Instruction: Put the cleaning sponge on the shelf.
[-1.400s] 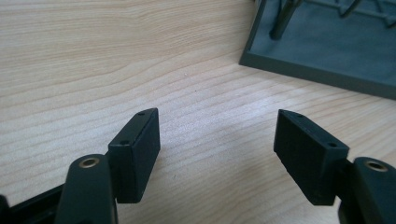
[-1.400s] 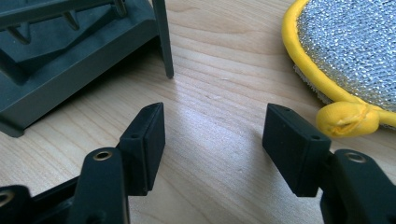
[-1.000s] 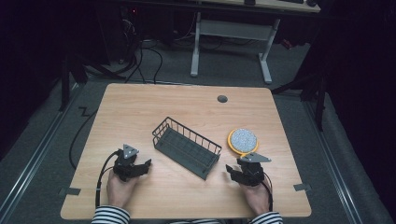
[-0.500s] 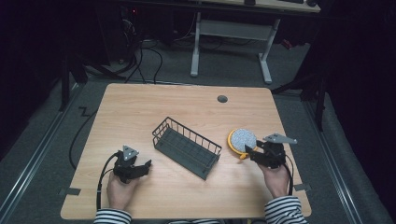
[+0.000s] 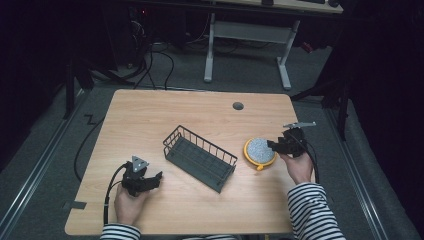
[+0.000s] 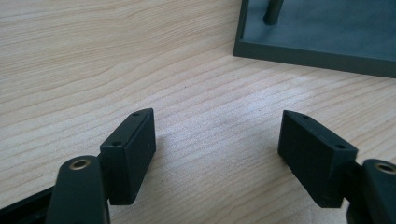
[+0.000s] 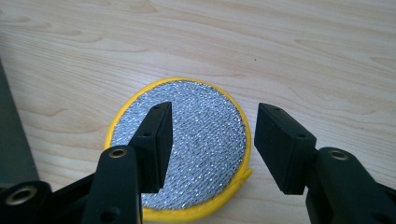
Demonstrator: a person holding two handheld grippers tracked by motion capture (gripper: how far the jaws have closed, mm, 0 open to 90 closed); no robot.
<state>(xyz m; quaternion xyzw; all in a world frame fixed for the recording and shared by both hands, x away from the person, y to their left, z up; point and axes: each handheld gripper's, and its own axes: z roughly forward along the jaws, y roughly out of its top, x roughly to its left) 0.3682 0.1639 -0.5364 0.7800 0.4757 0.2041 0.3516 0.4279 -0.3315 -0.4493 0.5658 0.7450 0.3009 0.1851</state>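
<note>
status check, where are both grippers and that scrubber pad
Right gripper open, jaws just closing, above the round yellow-rimmed silver scrubber pad. Left gripper open on bare wood table. Dark wire basket beside pad.

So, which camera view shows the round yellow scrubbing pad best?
The right gripper view: the round yellow scrubbing pad lies close and large there, its silver mesh and yellow rim sharp between the open jaws. The high view shows it small, beside the wire basket.

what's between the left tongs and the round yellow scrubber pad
In the high view, the dark wire basket lies slantwise on the table between the left tongs and the yellow-rimmed scrubber pad, with bare wood either side of it.
</note>
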